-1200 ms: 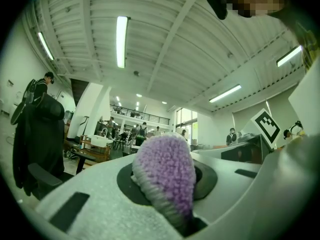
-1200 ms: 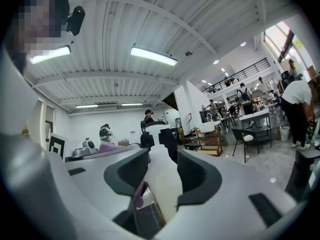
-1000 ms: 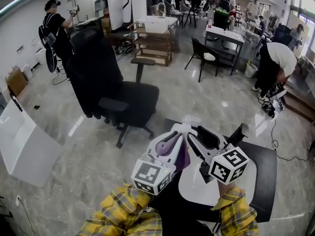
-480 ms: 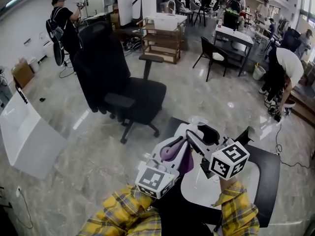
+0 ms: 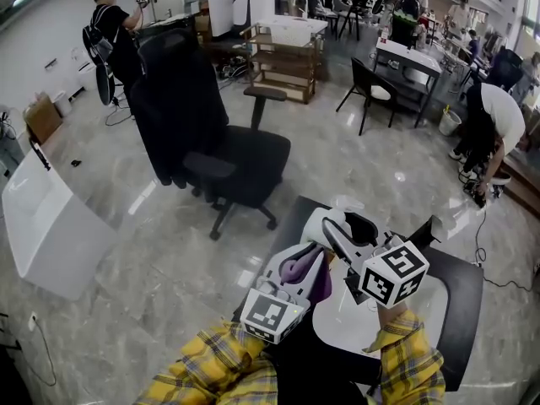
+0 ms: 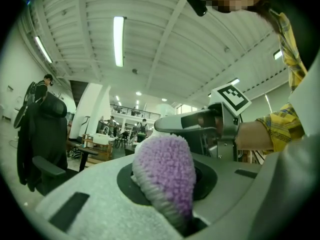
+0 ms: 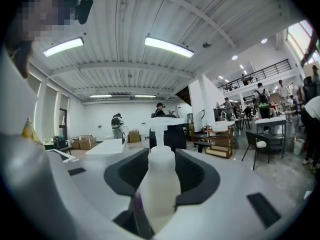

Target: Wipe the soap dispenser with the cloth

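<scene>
Closing on the dispenser [image 7: 159, 189], my right tongs [image 7: 161, 159] show its white body and pump, mostly hidden in the head view, above the counter [image 5: 460, 302]'s left edge; left tongs [image 6: 170, 171] clamp the fuzzy purple cloth [image 6: 165, 184].

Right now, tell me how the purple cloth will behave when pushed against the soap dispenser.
The purple cloth, bunched in the left gripper, looks fluffy, so it will probably squash and fold rather than push stiffly. Its looped pile likely drags on the soap dispenser instead of sliding.

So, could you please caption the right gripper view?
Right hand-held gripper, jaws closing around the white soap dispenser.
</scene>
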A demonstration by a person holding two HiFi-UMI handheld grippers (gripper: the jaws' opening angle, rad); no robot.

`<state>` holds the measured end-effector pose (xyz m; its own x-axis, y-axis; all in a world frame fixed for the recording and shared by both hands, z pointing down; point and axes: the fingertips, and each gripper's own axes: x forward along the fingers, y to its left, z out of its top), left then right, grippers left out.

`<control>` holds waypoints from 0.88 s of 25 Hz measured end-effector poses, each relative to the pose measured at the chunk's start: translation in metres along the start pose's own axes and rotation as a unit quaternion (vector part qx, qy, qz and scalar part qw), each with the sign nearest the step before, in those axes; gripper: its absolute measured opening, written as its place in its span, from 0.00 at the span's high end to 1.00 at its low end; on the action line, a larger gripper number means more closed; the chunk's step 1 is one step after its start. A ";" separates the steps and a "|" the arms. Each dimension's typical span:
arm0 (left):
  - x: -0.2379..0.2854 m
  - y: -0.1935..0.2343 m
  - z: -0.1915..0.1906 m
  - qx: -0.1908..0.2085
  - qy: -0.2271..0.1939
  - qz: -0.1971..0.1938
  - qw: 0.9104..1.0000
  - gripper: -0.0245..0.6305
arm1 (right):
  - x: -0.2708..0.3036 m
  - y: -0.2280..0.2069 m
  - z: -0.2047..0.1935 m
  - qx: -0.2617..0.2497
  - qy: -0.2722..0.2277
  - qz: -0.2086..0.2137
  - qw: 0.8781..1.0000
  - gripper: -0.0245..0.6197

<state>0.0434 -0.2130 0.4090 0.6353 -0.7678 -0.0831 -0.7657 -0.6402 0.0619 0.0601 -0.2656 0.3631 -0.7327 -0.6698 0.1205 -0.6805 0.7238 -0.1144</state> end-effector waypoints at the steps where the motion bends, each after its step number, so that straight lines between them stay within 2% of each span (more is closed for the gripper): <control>1: 0.001 -0.001 -0.006 -0.006 0.006 0.001 1.000 0.88 | 0.000 0.000 0.000 0.000 0.000 0.000 1.000 0.72; 14: 0.006 -0.003 -0.075 -0.040 0.081 0.004 0.996 0.88 | 0.001 -0.001 -0.003 0.001 -0.005 0.000 1.000 0.72; 22: 0.008 -0.003 -0.110 -0.015 0.123 -0.007 0.992 0.88 | 0.001 -0.004 -0.003 0.002 -0.007 0.006 1.000 0.72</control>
<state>0.0622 -0.2198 0.5180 0.6542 -0.7389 0.1613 -0.7554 -0.6487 0.0922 0.0626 -0.2687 0.3666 -0.7415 -0.6628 0.1044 -0.6710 0.7318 -0.1195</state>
